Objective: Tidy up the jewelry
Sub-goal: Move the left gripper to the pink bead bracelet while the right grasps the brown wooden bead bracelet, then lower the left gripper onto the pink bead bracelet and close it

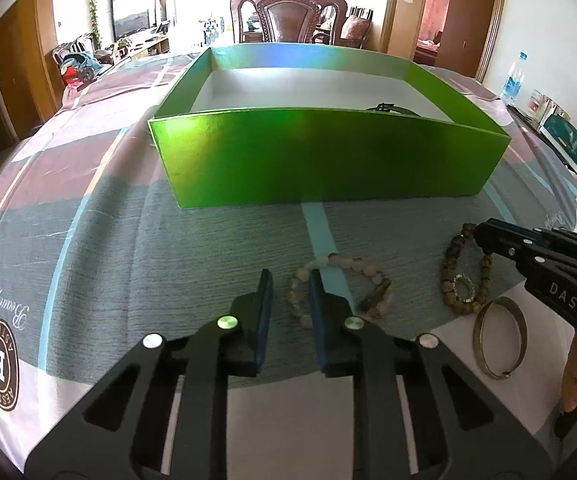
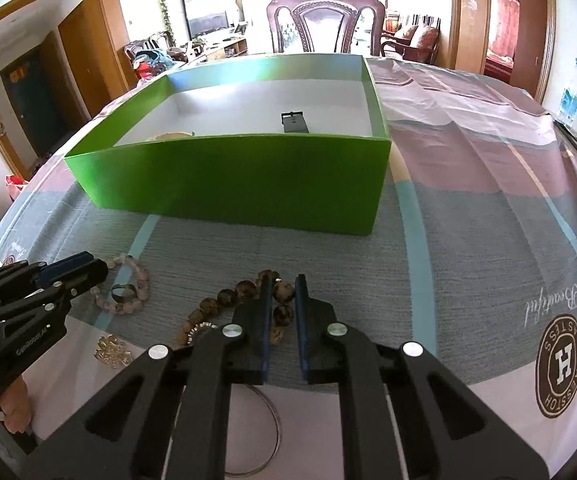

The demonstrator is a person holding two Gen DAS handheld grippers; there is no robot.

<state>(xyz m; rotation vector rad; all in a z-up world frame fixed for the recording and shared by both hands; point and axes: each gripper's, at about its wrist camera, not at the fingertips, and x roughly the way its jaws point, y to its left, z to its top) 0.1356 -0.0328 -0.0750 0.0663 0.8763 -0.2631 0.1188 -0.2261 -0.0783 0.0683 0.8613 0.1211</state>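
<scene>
A green open box [image 1: 328, 156] stands ahead on the cloth; it also shows in the right wrist view [image 2: 240, 180] with a black item [image 2: 294, 122] and a pale bracelet [image 2: 170, 135] inside. My left gripper [image 1: 290, 280] is open, its fingers astride the edge of a pale pink bead bracelet [image 1: 352, 280] lying on the cloth. My right gripper [image 2: 282, 286] is open around a bead of a dark brown bead bracelet [image 2: 244, 292], which also shows in the left wrist view [image 1: 454, 276]. A metal bangle [image 1: 498, 338] lies near it.
A small glittery ornament [image 2: 112, 350] lies on the cloth at left of the right gripper. A dark ring [image 2: 122, 292] sits inside the pink bracelet [image 2: 128, 284]. A wooden chair [image 1: 288, 16] stands behind the table. Bottles and cards [image 1: 536, 92] line the right edge.
</scene>
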